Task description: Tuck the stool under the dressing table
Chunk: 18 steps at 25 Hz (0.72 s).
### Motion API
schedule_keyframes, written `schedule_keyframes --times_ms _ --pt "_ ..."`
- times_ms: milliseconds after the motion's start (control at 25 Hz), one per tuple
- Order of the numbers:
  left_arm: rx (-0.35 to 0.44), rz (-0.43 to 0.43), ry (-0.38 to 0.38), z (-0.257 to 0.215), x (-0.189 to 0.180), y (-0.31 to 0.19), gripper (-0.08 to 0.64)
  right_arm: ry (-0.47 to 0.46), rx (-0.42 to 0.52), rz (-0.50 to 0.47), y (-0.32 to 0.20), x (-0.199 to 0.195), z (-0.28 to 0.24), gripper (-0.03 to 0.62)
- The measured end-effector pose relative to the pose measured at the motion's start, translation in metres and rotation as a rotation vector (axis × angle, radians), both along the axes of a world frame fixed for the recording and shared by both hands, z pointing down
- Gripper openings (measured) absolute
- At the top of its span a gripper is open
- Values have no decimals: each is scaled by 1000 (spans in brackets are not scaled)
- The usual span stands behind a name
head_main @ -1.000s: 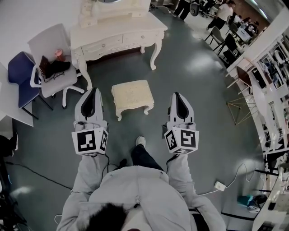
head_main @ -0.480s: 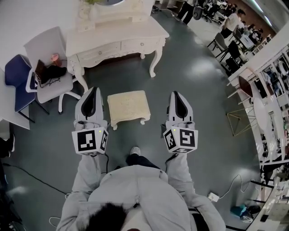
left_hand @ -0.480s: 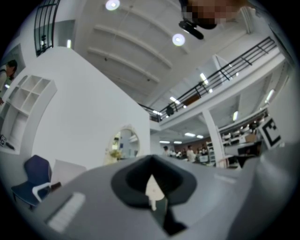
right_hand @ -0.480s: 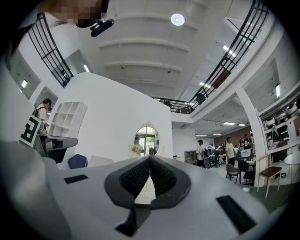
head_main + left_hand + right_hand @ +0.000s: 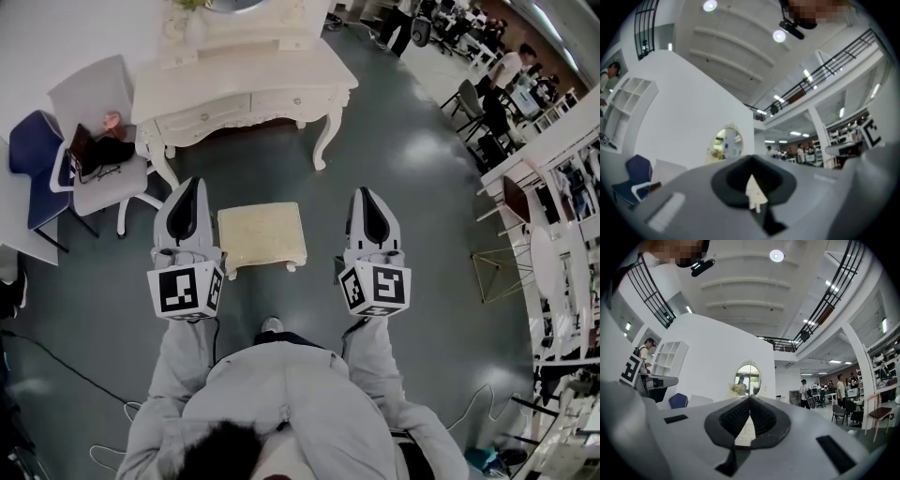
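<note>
The cream stool (image 5: 262,235) stands on the grey floor (image 5: 394,141) in front of the dressing table (image 5: 246,80), out in the open and apart from it, with bare floor between its far edge and the table's front legs. Its padded top faces up and its 4 curved legs are on the floor.

In the head view the stool lies between the 2 grippers. The left gripper (image 5: 187,183) is just beside its left edge in the picture and the right gripper (image 5: 367,192) is a little off its right edge. Both point ahead toward the table. The left gripper view and the right gripper view each show the jaws pressed together at the tips, pinching nothing.

One shoe (image 5: 271,325) of the person shows just behind the stool. An oval mirror (image 5: 747,378) stands on the dressing table's back. To the table's left is a white chair (image 5: 98,103) with dark things on its seat, and a blue chair (image 5: 33,155) stands beside that. Further off to the right, people (image 5: 506,70) sit and stand among desks
</note>
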State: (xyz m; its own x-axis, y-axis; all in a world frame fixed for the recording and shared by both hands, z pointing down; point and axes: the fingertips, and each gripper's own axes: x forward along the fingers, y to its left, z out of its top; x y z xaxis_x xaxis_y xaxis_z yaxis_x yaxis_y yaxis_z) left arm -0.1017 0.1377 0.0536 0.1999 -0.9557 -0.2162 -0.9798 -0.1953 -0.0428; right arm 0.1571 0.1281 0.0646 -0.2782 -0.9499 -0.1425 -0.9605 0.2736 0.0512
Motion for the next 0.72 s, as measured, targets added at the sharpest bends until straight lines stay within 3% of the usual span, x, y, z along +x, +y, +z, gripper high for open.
schedule_keyframes --times_ms 320,720 --pt "-26 -53 -10 11 7 -29 9 1 -24 -70 -43 0 13 3" --pt "-112 -90 -16 50 5 -50 9 6 -120 -132 -75 -10 56 3"
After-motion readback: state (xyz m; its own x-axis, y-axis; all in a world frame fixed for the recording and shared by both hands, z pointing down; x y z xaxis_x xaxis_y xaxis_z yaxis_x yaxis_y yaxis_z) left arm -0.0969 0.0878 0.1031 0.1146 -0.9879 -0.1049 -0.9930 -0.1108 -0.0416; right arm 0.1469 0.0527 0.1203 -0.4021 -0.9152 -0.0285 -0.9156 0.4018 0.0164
